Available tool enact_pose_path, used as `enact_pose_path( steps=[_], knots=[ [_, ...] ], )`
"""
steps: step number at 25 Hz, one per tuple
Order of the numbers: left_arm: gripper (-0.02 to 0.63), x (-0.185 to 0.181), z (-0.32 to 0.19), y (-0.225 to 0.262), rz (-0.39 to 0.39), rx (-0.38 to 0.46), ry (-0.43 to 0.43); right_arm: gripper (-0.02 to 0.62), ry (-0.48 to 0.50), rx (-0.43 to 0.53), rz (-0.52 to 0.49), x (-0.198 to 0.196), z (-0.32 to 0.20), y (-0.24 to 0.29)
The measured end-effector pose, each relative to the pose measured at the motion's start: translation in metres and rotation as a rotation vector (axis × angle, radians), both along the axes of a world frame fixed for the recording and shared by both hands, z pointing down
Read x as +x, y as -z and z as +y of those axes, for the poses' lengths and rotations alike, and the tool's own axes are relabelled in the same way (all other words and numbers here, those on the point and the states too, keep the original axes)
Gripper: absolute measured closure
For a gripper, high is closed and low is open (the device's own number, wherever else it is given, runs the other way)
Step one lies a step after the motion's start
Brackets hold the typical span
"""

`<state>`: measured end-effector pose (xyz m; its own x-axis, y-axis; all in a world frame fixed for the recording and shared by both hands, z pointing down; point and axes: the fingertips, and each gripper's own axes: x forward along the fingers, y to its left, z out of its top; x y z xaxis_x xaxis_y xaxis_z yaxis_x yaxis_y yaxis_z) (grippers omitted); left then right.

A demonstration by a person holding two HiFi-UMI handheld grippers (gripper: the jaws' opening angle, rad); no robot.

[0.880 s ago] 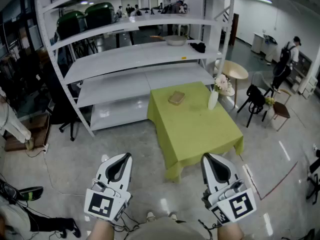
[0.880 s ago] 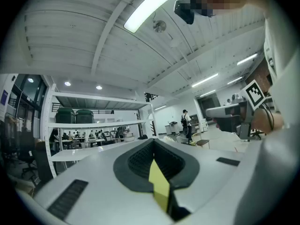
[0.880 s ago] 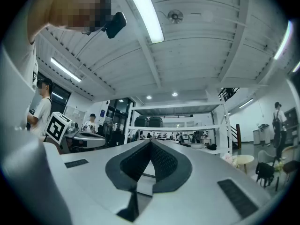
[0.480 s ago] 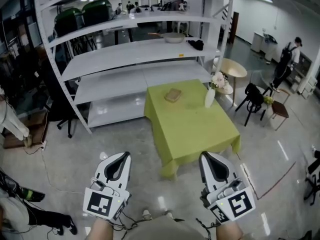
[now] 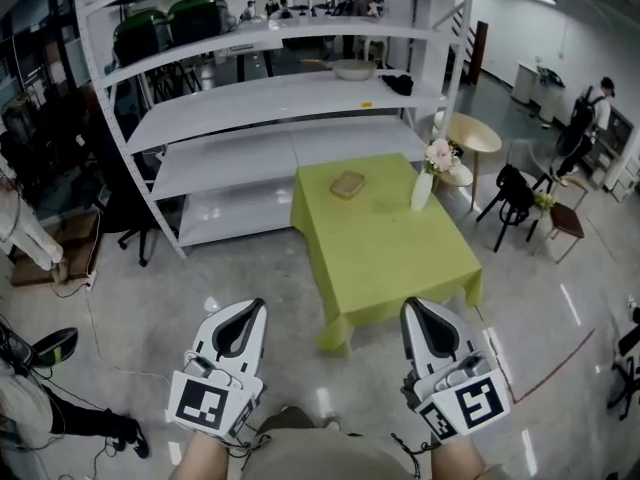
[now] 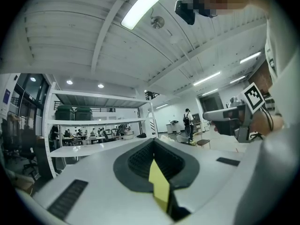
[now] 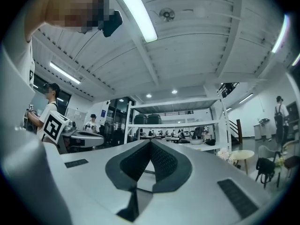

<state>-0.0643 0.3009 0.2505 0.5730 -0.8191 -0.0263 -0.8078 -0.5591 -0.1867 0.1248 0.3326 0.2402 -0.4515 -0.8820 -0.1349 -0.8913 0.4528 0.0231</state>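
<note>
I hold both grippers low in front of the body, above the grey floor and pointing toward a table with a green cloth [image 5: 395, 253]. The left gripper [image 5: 250, 309] is shut, and its jaws meet at the tip [image 6: 153, 142]. A yellow strip [image 6: 159, 187] shows in the gap behind that tip. The right gripper [image 5: 413, 307] is also shut, with nothing held at its tip [image 7: 150, 142]. Neither gripper touches anything. On the table lie a flat brown block [image 5: 347, 184] and a white vase [image 5: 422, 194] with pink flowers.
A tall white shelf rack [image 5: 255, 98] stands behind the table, with green bins [image 5: 150, 30], a shallow pan [image 5: 353, 69] and a dark item [image 5: 398, 84]. To the right are a round table [image 5: 480, 136], a black chair [image 5: 512, 194] and a person [image 5: 588, 116]. Cables [image 5: 90, 298] lie on the floor at left.
The head view has swayed slightly, so the table and shelves shift a little in it. Both grippers keep the same shut pose at the same height.
</note>
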Motion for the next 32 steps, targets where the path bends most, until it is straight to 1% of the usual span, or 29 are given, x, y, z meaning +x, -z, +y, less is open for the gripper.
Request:
enact_pose_path(
  steps=[3,7,14,16,24,32],
  knots=[
    [0.600,0.006,-0.001,-0.010,-0.007,-0.014,-0.001,0.591,0.012,-0.015,-0.005,0.003,-0.003,-0.010],
    [0.600,0.010,-0.013,-0.014,-0.013,0.003,0.011,0.590,0.013,-0.017,0.005,0.011,-0.018,-0.021],
    [0.600,0.014,-0.048,-0.035,-0.014,0.038,0.015,0.591,0.025,0.008,0.008,0.011,-0.055,-0.045],
    [0.600,0.013,-0.062,-0.044,-0.009,0.035,0.015,0.591,0.026,0.004,0.015,0.009,-0.068,-0.054],
    [0.600,-0.004,-0.144,-0.064,-0.005,-0.020,-0.010,0.590,0.017,-0.055,0.037,-0.013,-0.151,-0.077],
    [0.600,-0.032,-0.252,-0.061,-0.009,-0.047,-0.050,0.591,-0.038,-0.105,0.057,-0.039,-0.250,-0.076]
  ],
)
